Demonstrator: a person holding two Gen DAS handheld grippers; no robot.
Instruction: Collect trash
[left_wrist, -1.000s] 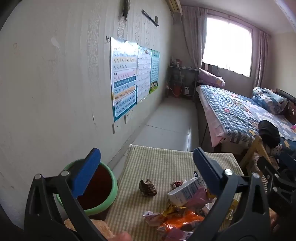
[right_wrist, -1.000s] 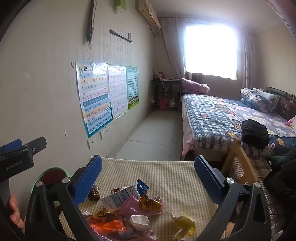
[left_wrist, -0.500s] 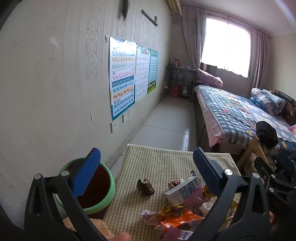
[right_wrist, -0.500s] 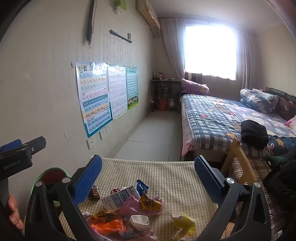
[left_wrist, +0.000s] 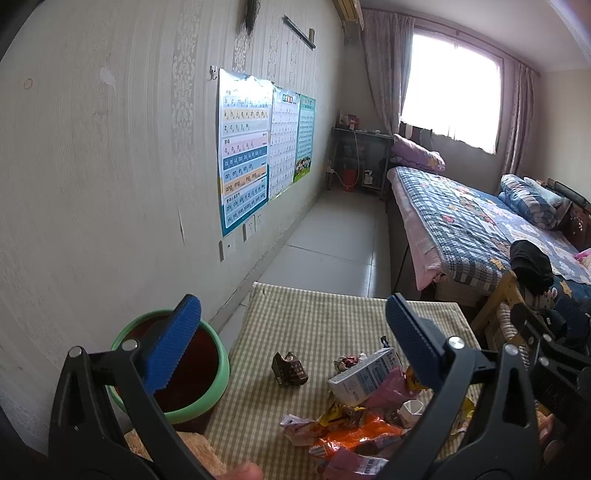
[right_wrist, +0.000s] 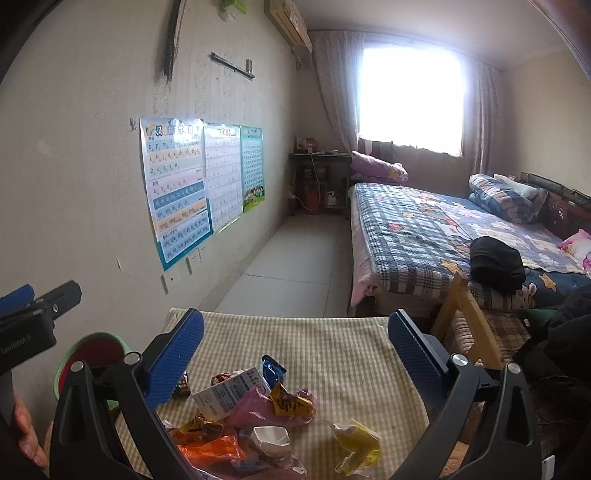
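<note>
A pile of trash lies on the checked tablecloth (left_wrist: 325, 325): a white carton (left_wrist: 364, 376) (right_wrist: 229, 391), a dark crumpled wrapper (left_wrist: 290, 370), an orange wrapper (left_wrist: 362, 435) (right_wrist: 210, 448), a pink bag (right_wrist: 266, 406), a yellow wrapper (right_wrist: 356, 441) and a white cup (right_wrist: 271, 437). A green-rimmed bin (left_wrist: 173, 373) (right_wrist: 88, 354) stands left of the table. My left gripper (left_wrist: 291, 347) is open and empty above the table's near left. My right gripper (right_wrist: 295, 354) is open and empty above the pile.
The wall with posters (left_wrist: 243, 155) runs along the left. A bed (right_wrist: 443, 236) and a wooden chair (right_wrist: 469, 328) stand to the right. Tiled floor (left_wrist: 332, 251) lies beyond the table. The left gripper's body shows at the right wrist view's left edge (right_wrist: 33, 325).
The left gripper has drifted slightly left and back, so the bin and trash shifted a little in its view. The right gripper has hardly moved.
</note>
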